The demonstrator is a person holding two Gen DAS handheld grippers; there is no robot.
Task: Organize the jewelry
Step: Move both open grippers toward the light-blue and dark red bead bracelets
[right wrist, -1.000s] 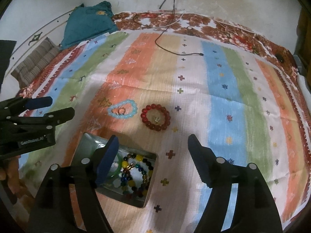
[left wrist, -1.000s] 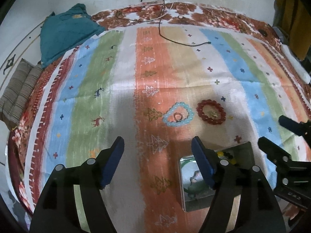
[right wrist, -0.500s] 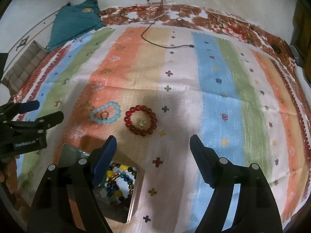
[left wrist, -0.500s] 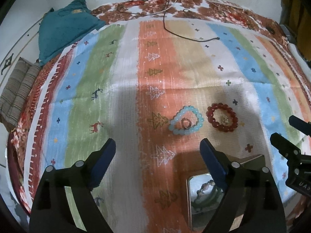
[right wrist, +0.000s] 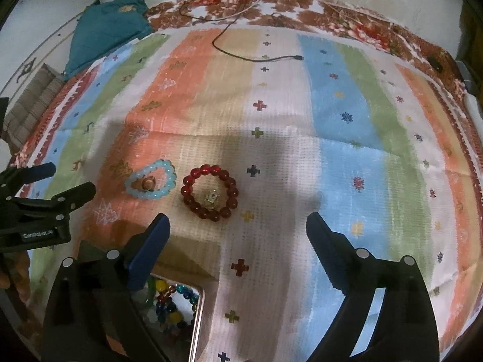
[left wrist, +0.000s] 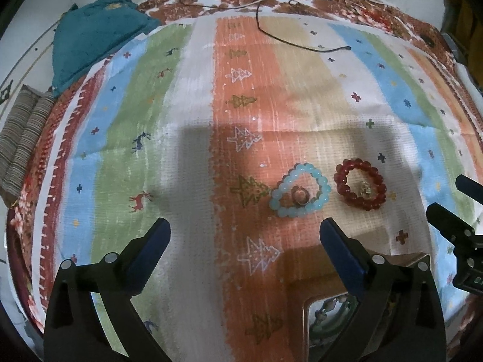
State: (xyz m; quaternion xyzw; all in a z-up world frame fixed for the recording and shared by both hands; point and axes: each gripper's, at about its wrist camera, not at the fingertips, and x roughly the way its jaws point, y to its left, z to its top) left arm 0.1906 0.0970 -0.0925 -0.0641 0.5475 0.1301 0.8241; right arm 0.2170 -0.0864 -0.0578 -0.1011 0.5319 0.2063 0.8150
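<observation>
A light blue bead bracelet (left wrist: 302, 193) with a ring (left wrist: 300, 196) inside it lies on the striped mat, beside a dark red bead bracelet (left wrist: 360, 184) with a small gold piece (left wrist: 365, 188) inside. Both also show in the right wrist view: the blue bracelet (right wrist: 151, 179) and the red bracelet (right wrist: 209, 192). A metal tin (right wrist: 197, 310) holding coloured bead jewelry sits at the near edge, partly hidden by my fingers; it also shows in the left wrist view (left wrist: 305, 325). My left gripper (left wrist: 244, 250) is open and empty, short of the blue bracelet. My right gripper (right wrist: 237, 241) is open and empty, just short of the red bracelet.
The striped mat (left wrist: 193, 120) covers a floral bedspread. A teal cloth (left wrist: 96, 36) and a striped cushion (left wrist: 21, 138) lie at the far left. A black cable (left wrist: 295, 42) trails across the far side. The right gripper shows at the left view's right edge (left wrist: 452, 208).
Both grippers have moved forward toward the bracelets, which now sit lower and closer in view. The tin has slid toward the bottom edge. Both stay open.
</observation>
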